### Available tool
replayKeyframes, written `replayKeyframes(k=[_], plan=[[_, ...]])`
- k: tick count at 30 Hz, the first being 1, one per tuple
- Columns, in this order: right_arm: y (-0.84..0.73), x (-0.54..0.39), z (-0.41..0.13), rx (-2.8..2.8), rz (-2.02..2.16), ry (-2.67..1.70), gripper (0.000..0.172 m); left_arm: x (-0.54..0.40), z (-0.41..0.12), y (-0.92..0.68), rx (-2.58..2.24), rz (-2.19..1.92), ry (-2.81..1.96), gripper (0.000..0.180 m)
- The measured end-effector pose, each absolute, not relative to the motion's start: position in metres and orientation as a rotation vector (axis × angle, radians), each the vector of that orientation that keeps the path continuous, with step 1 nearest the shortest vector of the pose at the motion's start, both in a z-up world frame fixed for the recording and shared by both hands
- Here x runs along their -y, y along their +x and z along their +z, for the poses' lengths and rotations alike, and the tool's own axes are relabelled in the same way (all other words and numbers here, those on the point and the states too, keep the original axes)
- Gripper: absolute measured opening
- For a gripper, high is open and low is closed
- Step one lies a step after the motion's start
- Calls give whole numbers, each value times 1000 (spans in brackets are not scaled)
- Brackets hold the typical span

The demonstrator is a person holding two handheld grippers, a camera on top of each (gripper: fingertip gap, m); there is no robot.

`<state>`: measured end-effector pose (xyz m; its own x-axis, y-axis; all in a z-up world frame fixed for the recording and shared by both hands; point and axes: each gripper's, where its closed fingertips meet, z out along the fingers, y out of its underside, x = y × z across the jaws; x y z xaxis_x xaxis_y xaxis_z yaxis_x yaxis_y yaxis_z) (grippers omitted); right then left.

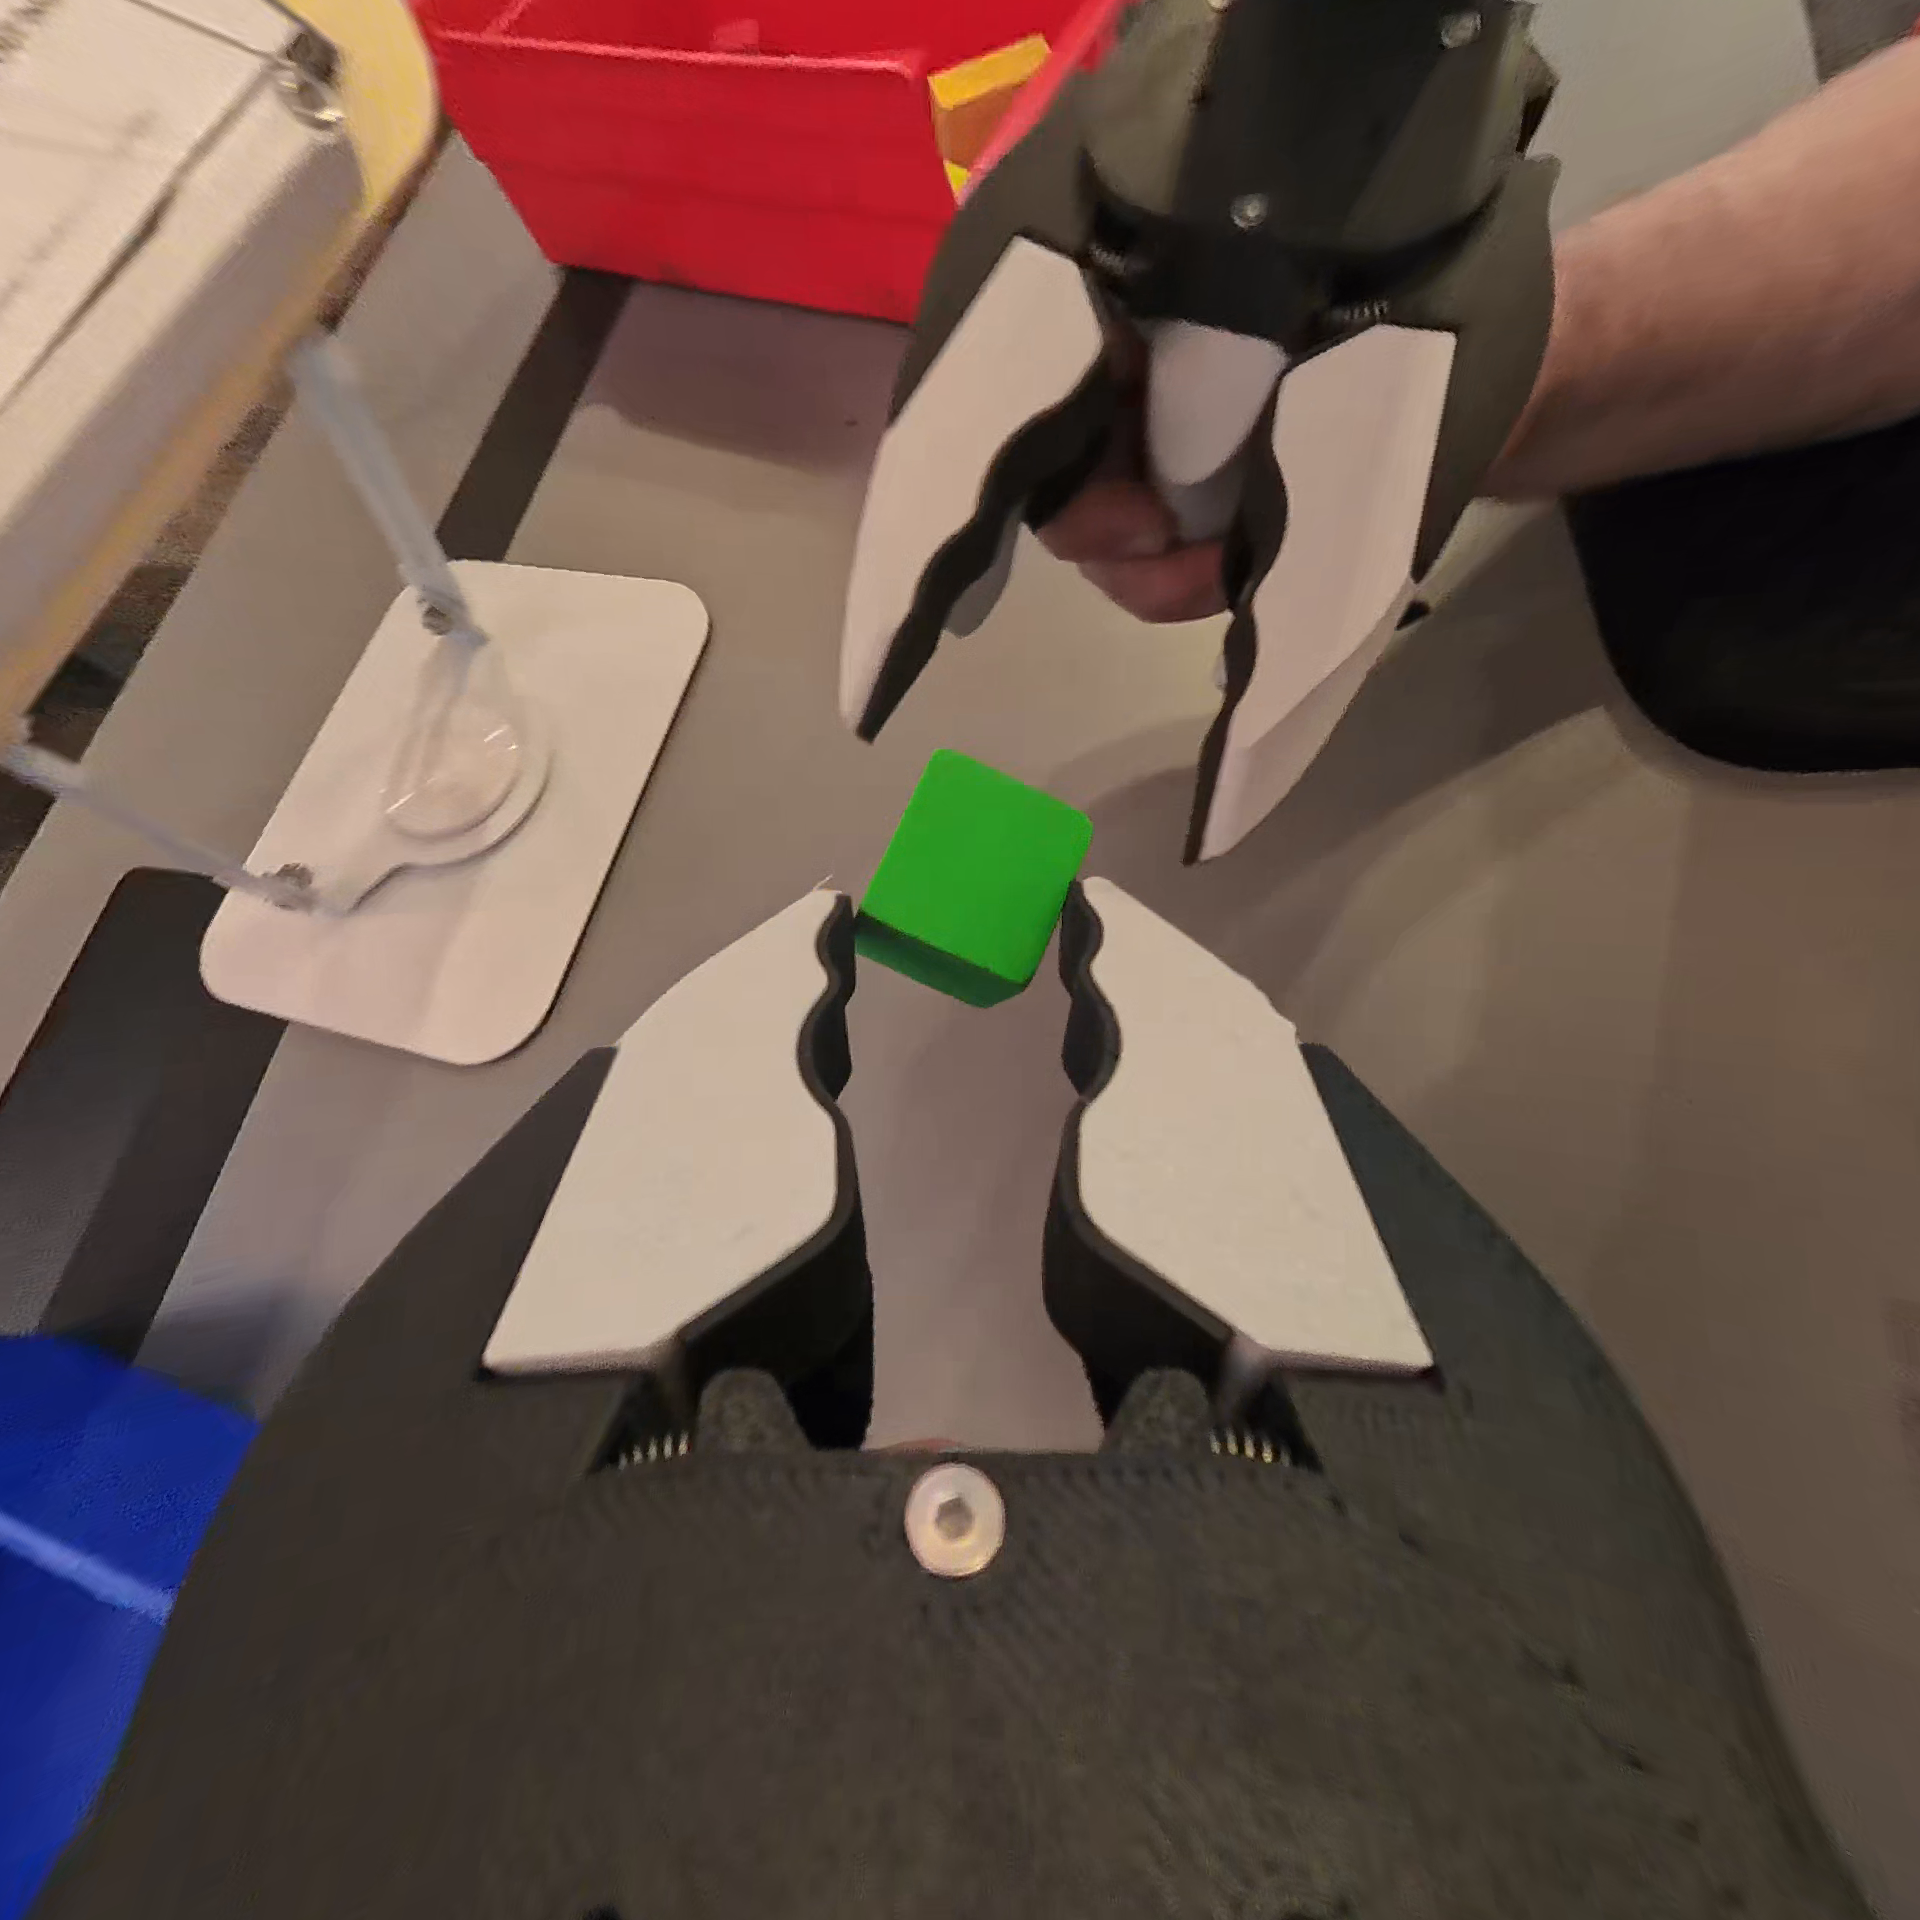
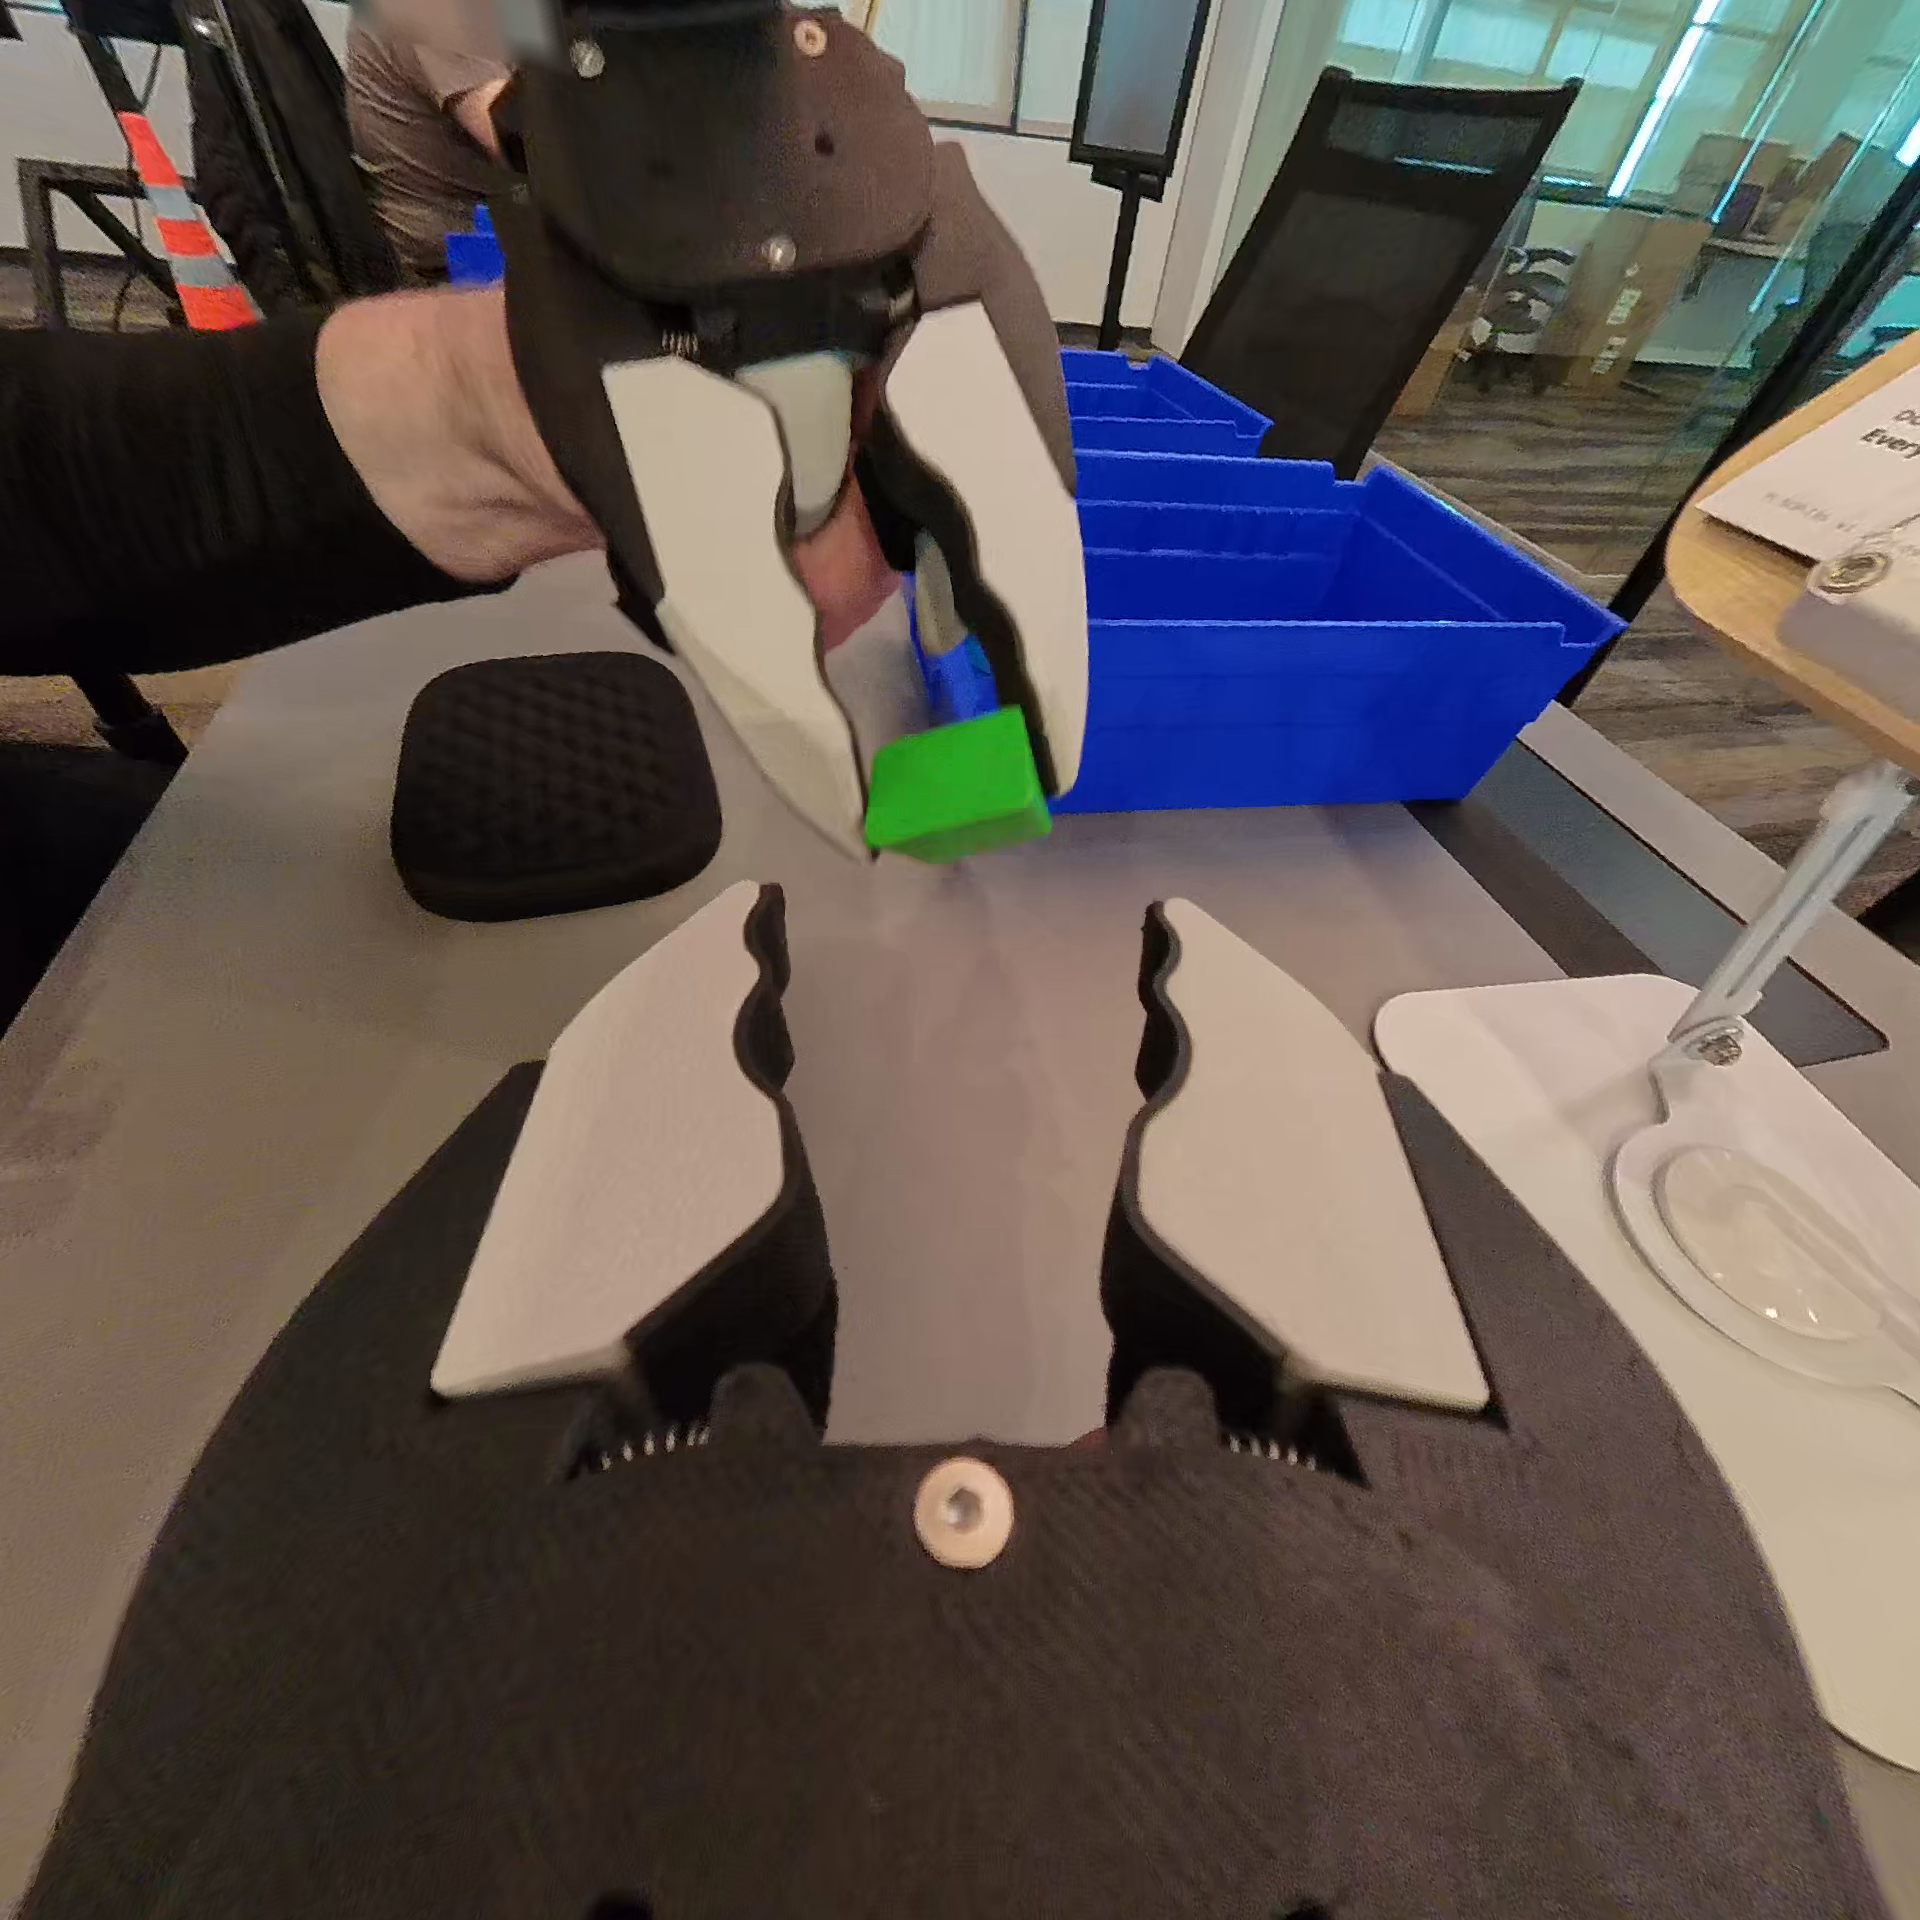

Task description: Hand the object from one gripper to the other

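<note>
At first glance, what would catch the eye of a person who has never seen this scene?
The bright green cube stands out first, pinched at the fingertips of the left tool above the grey table. Facing it, the right tool is open and bare. Then the red bin behind it, and the blue bin.

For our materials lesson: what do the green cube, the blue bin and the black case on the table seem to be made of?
Green cube: probably painted wood or plastic; matte, even colour, rounded edges.
Blue bin: rigid plastic, likely moulded; thin stepped walls, slight sheen.
Black case: seemingly fabric-covered foam shell; quilted dimpled surface, soft rounded corners.
</note>
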<state>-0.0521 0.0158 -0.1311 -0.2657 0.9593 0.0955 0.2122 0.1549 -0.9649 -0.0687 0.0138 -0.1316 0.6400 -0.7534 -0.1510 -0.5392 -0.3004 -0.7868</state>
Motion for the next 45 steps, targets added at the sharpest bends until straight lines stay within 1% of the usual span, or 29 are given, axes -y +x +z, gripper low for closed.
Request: replayKeyframes(k=[7,9,14,21,24,34,45], plan=[[-42,-14,-136,1737,1103,-1058,41,-20,-136,-43,-1115,-350,-1979,38],[-40,-13,-135,1749,1050,-1024,39,-21,-136,-40,-1117,-387,-1984,38],[-38,-11,-134,1780,958,-974,36,-19,-137,-38,-1127,-462,-1977,38],[-35,-11,-130,1765,1052,-1000,34,-18,-138,-39,-1162,-461,-1981,38],[-35,-12,-129,1757,1063,-1007,31,-18,-139,-40,-1164,-453,-1984,38],[-35,-16,-136,1781,1010,-1032,29,-21,-146,-42,-1206,-396,-2018,38],[-29,-16,-122,1722,1219,-1036,29,-21,-133,-37,-1200,-458,-1940,35]])
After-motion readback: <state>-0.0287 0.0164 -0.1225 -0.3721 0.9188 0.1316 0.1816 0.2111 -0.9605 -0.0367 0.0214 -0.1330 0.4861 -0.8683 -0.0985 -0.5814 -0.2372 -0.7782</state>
